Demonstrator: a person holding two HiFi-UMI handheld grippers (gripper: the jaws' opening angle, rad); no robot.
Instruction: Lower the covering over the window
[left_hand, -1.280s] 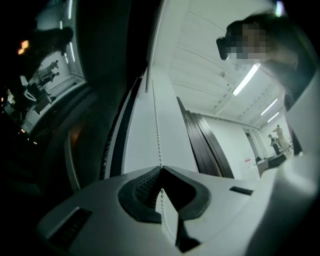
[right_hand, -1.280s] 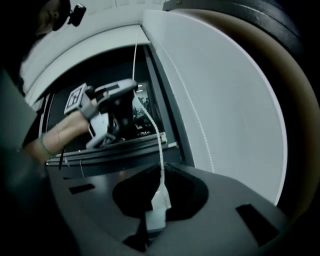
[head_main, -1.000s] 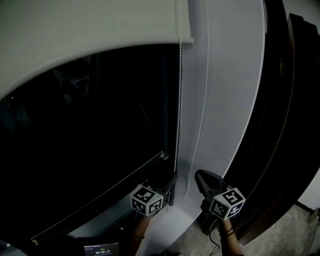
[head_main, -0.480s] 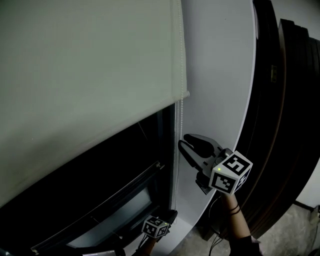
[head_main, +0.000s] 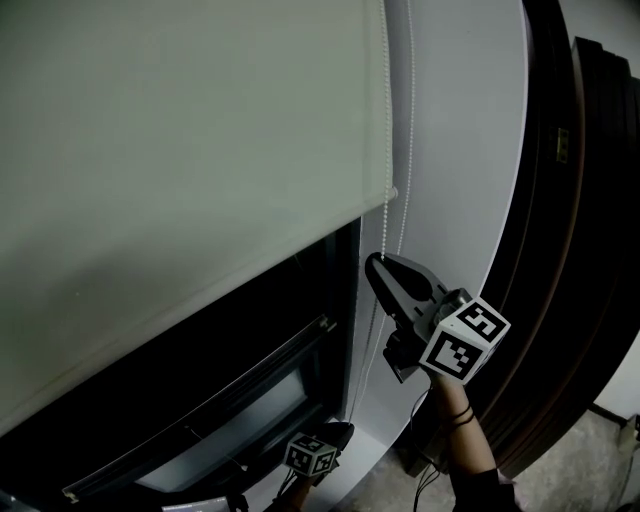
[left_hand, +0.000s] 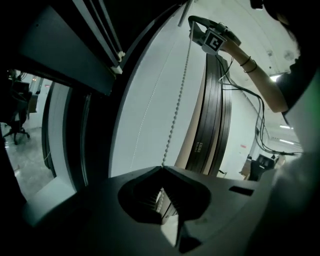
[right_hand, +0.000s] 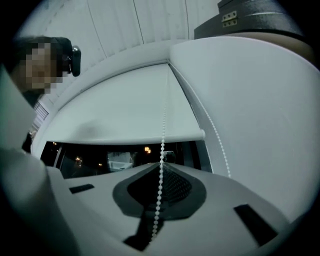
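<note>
A pale roller blind (head_main: 180, 150) covers the upper part of the dark window (head_main: 200, 350); its bottom bar (right_hand: 130, 135) ends beside the white bead chain (head_main: 387, 225). My right gripper (head_main: 372, 262) is raised just under that bar end and points up, its jaws shut on the chain (right_hand: 163, 125). My left gripper (head_main: 343, 430) is low by the sill, also shut on the chain (left_hand: 177, 105), which runs taut from its tips (left_hand: 161, 168) up to the right gripper (left_hand: 192, 21).
The chain's second strand (head_main: 410, 120) hangs along the white wall strip (head_main: 460, 150). Dark wooden panels (head_main: 570, 250) stand close at the right. The window's lower frame rail (head_main: 250, 375) crosses below the blind. Cables trail from my right arm (left_hand: 250, 80).
The blind has come down over much of the glass. My left gripper dropped toward the sill with the chain, while my right gripper rose along the chain to under the bottom bar.
</note>
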